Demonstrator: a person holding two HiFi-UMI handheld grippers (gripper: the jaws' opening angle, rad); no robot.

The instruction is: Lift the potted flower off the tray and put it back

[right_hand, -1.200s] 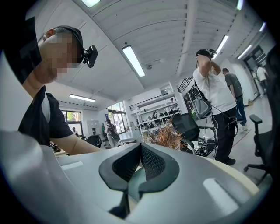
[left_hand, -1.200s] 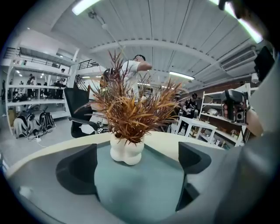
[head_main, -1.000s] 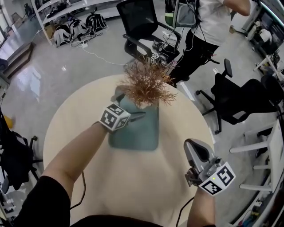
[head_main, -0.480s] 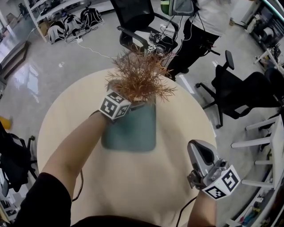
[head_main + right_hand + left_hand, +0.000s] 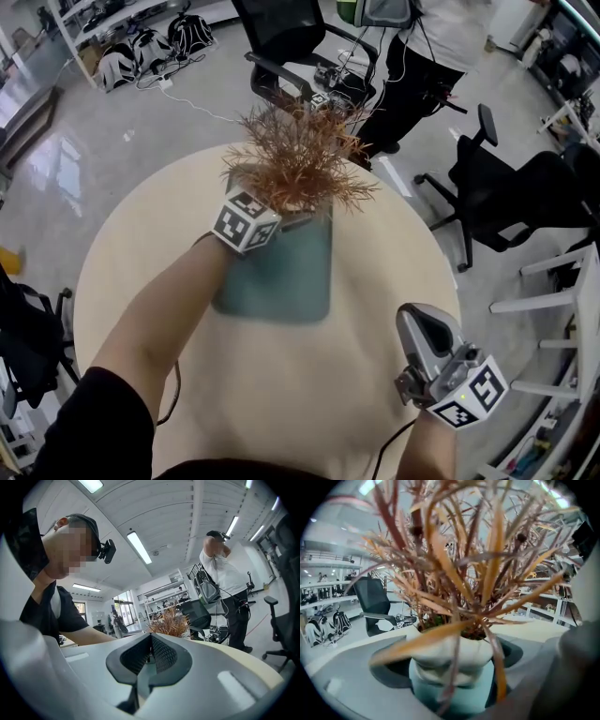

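Observation:
The potted flower, a spray of dry brown-orange leaves (image 5: 296, 171) in a white pot (image 5: 454, 654), stands at the far end of the teal tray (image 5: 281, 281) on the round table (image 5: 309, 394). My left gripper (image 5: 287, 219) reaches in under the leaves. In the left gripper view its jaws flank the pot on both sides and are closing; I see no pad pressing on it. The pot's base rests on the tray (image 5: 454, 696). My right gripper (image 5: 419, 317) hovers at the table's near right, shut and empty, and its pads (image 5: 159, 653) meet.
A person (image 5: 427, 47) stands beyond the table beside a black office chair (image 5: 300, 47). Another black chair (image 5: 511, 202) is off the table's right side. Bags (image 5: 150, 52) and cables lie on the floor at the back left.
My left gripper has moved forward under the leaves and closer to the pot. The right gripper has sunk a little and stays shut.

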